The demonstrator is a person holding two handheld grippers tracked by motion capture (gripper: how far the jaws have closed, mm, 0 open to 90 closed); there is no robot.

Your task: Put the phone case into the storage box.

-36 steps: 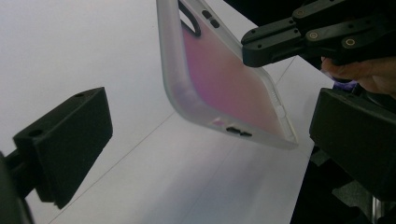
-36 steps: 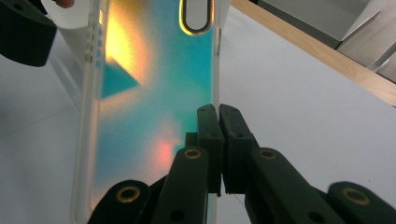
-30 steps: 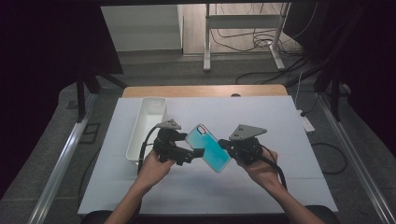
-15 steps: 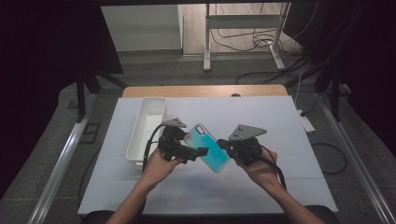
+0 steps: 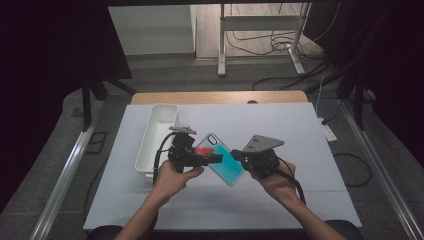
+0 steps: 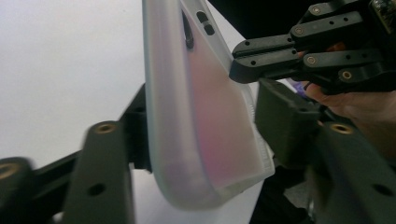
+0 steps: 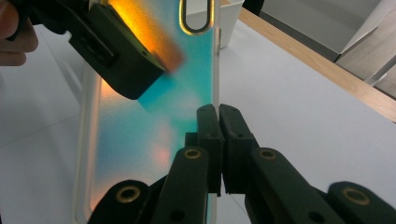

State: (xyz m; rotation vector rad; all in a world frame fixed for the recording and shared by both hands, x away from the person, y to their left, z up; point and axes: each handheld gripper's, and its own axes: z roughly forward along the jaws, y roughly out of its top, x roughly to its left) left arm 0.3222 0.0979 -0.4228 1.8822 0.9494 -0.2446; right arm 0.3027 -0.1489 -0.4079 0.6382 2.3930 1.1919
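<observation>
White table mat (image 5: 300,130) spans mid-frame in the high view; white rectangular bin (image 5: 156,137) sits at its left. Teal translucent phone case (image 5: 222,157), with an orange-red patch, is held off the mat at centre, between both grippers. Left gripper (image 5: 212,159) has its jaws spread around the case's width (image 6: 205,126). Right gripper (image 5: 239,157) has its jaws pressed together, pinching the case's edge (image 7: 215,100).
</observation>
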